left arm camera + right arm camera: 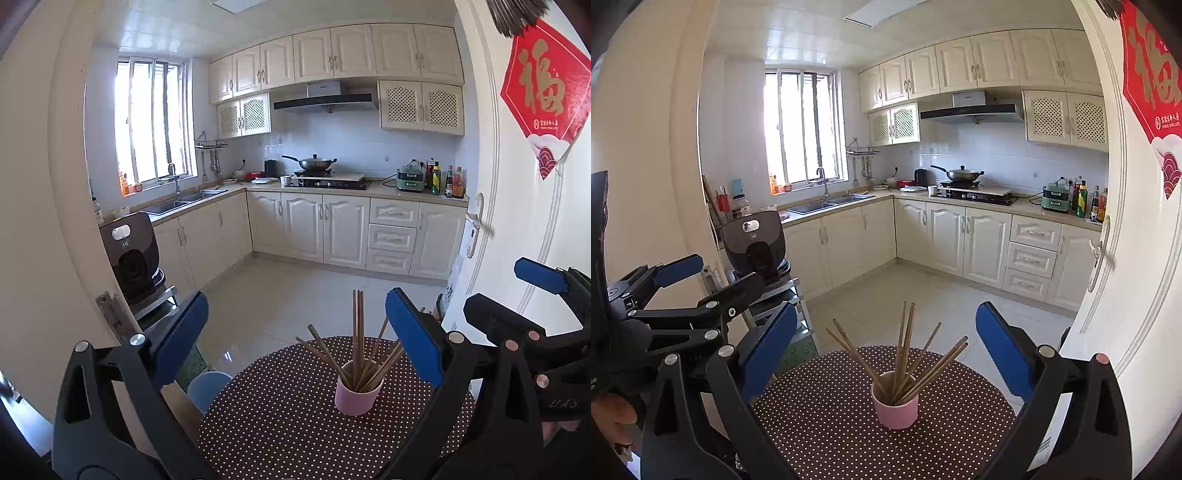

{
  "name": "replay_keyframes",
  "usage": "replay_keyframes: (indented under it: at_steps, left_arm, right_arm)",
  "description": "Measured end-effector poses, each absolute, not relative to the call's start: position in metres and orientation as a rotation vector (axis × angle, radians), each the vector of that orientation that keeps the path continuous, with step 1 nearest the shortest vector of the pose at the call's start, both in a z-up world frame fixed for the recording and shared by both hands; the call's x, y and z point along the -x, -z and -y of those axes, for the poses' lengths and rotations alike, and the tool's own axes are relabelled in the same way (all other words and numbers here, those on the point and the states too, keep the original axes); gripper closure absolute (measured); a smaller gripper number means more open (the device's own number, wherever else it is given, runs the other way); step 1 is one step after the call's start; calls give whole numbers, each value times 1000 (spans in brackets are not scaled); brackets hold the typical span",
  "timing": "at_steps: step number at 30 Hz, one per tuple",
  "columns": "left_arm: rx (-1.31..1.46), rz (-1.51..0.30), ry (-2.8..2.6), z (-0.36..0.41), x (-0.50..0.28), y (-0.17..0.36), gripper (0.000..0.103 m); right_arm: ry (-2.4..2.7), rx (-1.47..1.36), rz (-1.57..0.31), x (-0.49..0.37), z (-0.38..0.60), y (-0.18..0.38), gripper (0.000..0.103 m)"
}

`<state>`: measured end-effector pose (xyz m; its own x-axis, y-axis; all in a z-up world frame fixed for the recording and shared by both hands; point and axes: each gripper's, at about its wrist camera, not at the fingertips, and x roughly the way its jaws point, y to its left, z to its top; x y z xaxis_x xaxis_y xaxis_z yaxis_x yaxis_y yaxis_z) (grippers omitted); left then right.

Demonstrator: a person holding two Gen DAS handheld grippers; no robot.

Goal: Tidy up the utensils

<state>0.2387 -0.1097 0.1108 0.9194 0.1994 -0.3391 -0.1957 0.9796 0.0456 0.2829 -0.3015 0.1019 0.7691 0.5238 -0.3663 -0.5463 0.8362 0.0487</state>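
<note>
Several wooden chopsticks stand together in a pink cup, which sits on a round counter covered with a brown cloth with white dots, in the lower middle of the frame in both views. The chopsticks fan out in different directions, some upright and some leaning to the sides. In the left wrist view, the left tool has its two blue-padded fingers spread wide, one on each side of the cup, and it pinches nothing. At the right edge of this view the right tool is seen from the side, also spread. In the right wrist view, the right tool has its fingers apart in the same way, with the cup between them and farther away, not touching. The left tool appears at the left edge of that view. Behind the counter, in the upper half of the frame, is a kitchen with cream cabinets, and a wok rests on the stove.
</note>
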Motion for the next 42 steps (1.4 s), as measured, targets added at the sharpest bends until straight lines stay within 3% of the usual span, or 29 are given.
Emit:
replay_keyframes:
  at_steps: [42]
  left_arm:
    - [-7, -335, -198, 110, -242, -115, 8]
  right_arm:
    - [-577, 70, -381, -286, 300, -104, 8]
